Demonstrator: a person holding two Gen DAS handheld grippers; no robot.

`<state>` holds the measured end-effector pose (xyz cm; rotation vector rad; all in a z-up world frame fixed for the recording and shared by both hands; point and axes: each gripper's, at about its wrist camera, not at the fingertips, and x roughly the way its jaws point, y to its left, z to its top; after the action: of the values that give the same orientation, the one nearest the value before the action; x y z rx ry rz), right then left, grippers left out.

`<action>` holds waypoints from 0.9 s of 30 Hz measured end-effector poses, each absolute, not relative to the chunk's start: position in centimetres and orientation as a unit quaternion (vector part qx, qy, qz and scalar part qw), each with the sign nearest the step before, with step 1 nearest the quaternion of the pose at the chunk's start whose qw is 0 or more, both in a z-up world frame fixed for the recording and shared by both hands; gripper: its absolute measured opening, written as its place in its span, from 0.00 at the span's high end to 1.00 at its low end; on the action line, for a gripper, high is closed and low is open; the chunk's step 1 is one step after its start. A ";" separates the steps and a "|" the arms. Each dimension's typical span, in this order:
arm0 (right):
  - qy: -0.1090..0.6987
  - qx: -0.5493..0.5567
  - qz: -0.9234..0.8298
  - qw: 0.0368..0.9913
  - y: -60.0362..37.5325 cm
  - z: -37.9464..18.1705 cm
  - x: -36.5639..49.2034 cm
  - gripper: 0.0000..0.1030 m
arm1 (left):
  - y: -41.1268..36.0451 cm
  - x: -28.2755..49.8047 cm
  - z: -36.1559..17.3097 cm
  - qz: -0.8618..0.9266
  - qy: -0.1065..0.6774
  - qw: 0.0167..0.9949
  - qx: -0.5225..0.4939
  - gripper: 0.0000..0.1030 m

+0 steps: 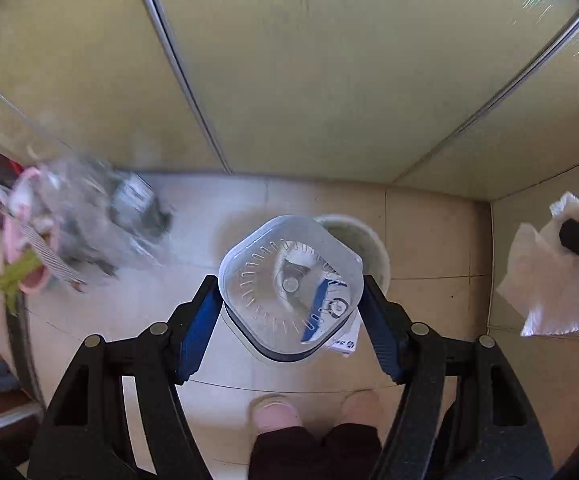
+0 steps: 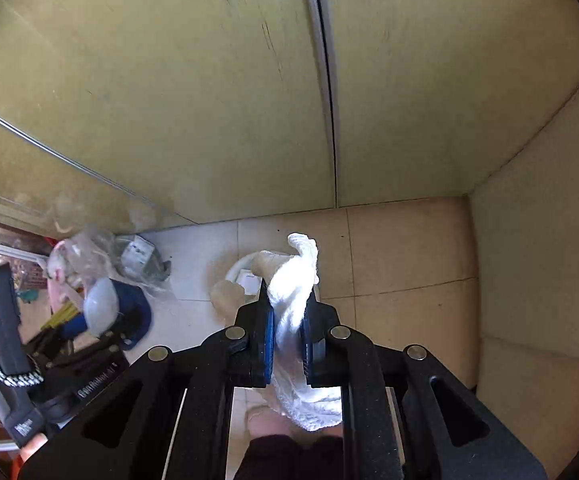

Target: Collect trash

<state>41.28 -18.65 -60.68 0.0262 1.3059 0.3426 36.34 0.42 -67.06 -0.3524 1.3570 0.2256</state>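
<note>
Black-armed left tongs (image 1: pixel 291 300) with blue pads stand wide and clamp a clear, square-shouldered plastic container (image 1: pixel 289 280) between them, its blue-and-white label showing through the base. Right tongs (image 2: pixel 287 332) are pinched fully closed on a crumpled white paper tissue (image 2: pixel 291 292), which bulges out above and below the pads. Both point steeply down at the tiled floor (image 1: pixel 429 248), directly over a pale round waste bin (image 1: pixel 373 248) that stands near the corner where the yellowish sliding doors (image 1: pixel 329 80) meet the side wall. Only part of the bin's rim shows past each load, so how full it is cannot be told.

Judging from this, the drop is the risky part — the container looks nearly as wide as the bin's mouth, so a release slightly off centre could catch the rim and bounce it onto the tiles. The light tissue could drift or cling to a pad when let go. A clear plastic bag of mixed clutter (image 1: pixel 77 228) lies on the floor to the bin's left, and the person's slippered feet (image 1: pixel 273 412) stand just below.
</note>
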 end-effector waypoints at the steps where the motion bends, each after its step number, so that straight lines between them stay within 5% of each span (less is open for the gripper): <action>1: 0.603 0.009 0.161 0.782 -18.4 -61.7 41.5 0.90 | 0.2 36.5 -68.5 0.099 0.625 0.755 -0.170 0.34; 11: 0.616 0.011 0.164 0.771 -17.3 -69.6 42.3 0.90 | -0.9 37.6 -83.0 0.084 0.653 0.709 -0.254 0.34; 27: 0.616 0.027 0.182 0.766 -15.7 -74.3 43.8 0.90 | -1.3 37.7 -87.9 0.072 0.672 0.684 -0.275 0.34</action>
<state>43.80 -15.71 -74.30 0.0596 1.3373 0.3954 37.67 -1.27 -87.90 -0.6160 1.5055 0.1615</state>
